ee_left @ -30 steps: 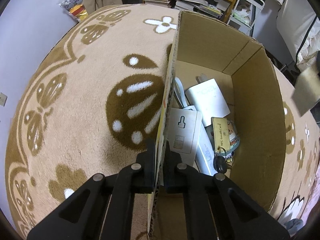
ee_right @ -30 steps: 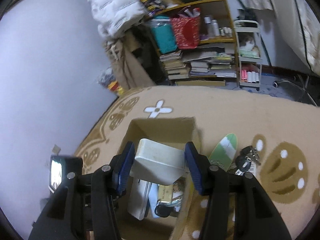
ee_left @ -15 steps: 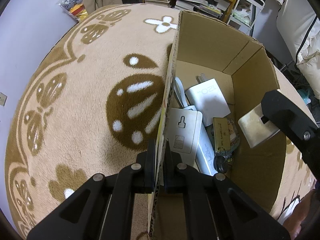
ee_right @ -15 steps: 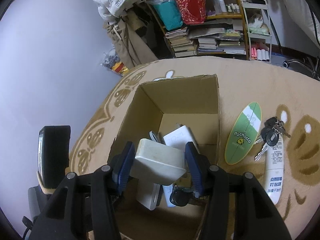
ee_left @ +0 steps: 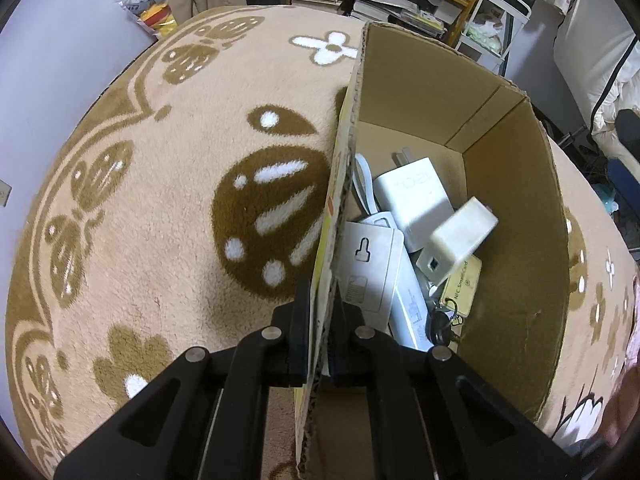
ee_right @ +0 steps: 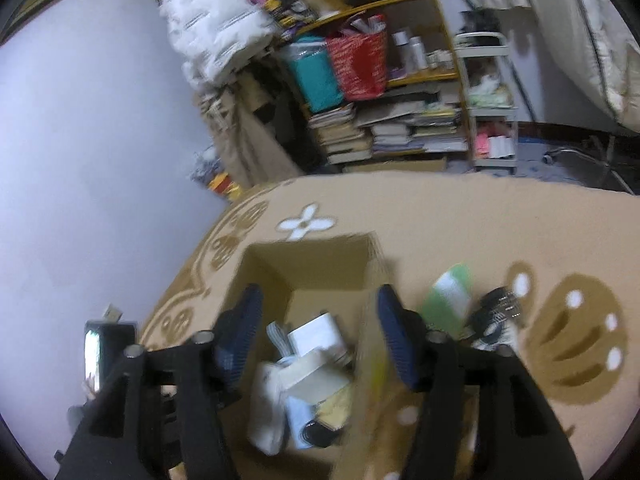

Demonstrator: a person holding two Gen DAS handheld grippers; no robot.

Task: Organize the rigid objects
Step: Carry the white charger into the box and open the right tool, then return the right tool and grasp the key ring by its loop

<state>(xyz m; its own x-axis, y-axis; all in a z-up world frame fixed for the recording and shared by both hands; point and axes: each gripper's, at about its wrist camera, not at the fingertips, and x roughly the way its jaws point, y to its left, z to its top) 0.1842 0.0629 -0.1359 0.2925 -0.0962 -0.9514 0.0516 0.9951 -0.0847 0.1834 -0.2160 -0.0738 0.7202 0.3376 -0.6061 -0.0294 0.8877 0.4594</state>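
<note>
A cardboard box (ee_left: pixel 512 240) stands on the patterned rug. My left gripper (ee_left: pixel 321 312) is shut on its near left wall. A cream-white block (ee_left: pixel 460 236) sits tilted and blurred inside, over a white charger (ee_left: pixel 412 196), a flat white pack (ee_left: pixel 370 268), a yellow card tag (ee_left: pixel 462 288) and keys (ee_left: pixel 440 326). My right gripper (ee_right: pixel 320 336) hovers above the box (ee_right: pixel 312 260). Its jaws are opening, with nothing between the blue pads (ee_right: pixel 240 336). The cream block (ee_right: pixel 316 372) lies below them, free of the grip.
On the rug right of the box lie a green board-shaped toy (ee_right: pixel 448 300) and a bunch of dark keys (ee_right: pixel 496 312). A crowded bookshelf (ee_right: pixel 380 120) and a white cart (ee_right: pixel 492 112) stand beyond the rug. A pale wall (ee_right: pixel 100 160) runs along the left.
My right gripper has let go of the cream block, which has dropped into the box, and its jaws have widened. It has left the left wrist view. The left gripper keeps its hold.
</note>
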